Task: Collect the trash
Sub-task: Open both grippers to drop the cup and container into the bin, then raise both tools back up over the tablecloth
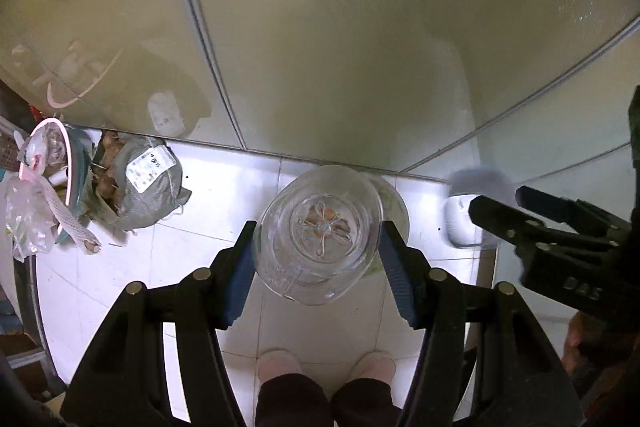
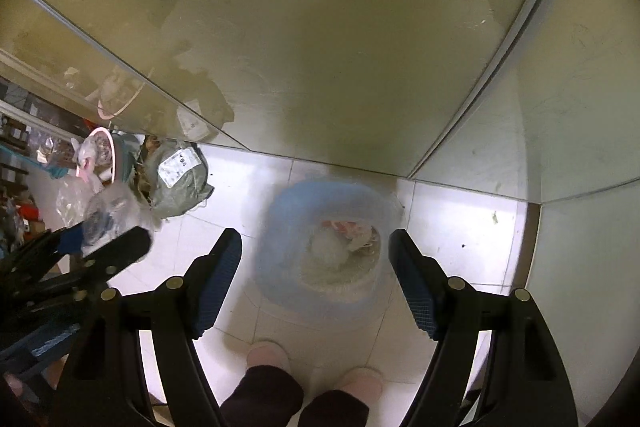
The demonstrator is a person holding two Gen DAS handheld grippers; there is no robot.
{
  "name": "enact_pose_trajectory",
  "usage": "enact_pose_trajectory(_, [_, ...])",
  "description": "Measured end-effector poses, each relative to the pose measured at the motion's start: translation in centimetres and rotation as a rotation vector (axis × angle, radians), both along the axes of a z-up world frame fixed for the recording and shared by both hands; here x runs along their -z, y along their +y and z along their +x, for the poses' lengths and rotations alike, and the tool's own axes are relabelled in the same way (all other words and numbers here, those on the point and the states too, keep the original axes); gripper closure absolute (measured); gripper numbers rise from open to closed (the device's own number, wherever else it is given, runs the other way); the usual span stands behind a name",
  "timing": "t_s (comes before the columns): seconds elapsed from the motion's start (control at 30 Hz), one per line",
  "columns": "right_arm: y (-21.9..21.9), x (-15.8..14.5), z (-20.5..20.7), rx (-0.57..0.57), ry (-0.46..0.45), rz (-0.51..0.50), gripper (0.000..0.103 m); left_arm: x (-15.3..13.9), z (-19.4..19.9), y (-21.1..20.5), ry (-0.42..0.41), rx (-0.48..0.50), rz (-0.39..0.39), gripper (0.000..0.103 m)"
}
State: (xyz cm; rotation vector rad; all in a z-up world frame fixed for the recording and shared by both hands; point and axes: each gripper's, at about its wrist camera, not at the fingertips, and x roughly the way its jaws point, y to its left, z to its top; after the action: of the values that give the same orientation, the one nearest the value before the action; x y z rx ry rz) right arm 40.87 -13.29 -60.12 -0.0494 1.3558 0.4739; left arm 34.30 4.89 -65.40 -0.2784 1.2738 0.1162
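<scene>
Gripping one clear plastic bottle [image 1: 318,235], the left gripper [image 1: 318,251] hangs over white floor tiles [image 1: 192,267]. The right gripper [image 2: 316,275] gapes empty above one blurred, seemingly blue-rimmed trash bin [image 2: 280,227].

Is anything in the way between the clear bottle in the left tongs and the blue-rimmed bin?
Only the right tongs: they hang open directly over the bin's mouth, where the bottle would have to drop. Nothing else shows between bottle and bin.
</scene>
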Motion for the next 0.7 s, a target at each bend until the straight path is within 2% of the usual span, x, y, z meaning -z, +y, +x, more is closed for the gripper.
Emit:
enact_pose_trajectory(0.13, [-0.5, -0.1, 0.3, -0.007, 0.008, 0.034, 0.030, 0.5, 0.2, -0.4, 0.005, 0.002, -0.004, 0.044])
enact_pose_trajectory(0.43, [-2.6, -2.4, 0.3, 0.067, -0.037, 0.035, 0.030, 1.5, 2.1, -3.3, 0.030, 0.065, -0.104, 0.044])
enact_pose_trajectory(0.57, [-3.6, -3.8, 0.1, 0.098, -0.054, 0.041, 0.030, 1.4, 3.0, -4.9, 0.058, 0.103, -0.064, 0.042])
enact_pose_trajectory(0.7, [-4.1, -5.5, -0.3, 0.115, -0.071, 0.035, 0.030, -0.1, 2.8, -5.3, 0.042, 0.122, -0.082, 0.040])
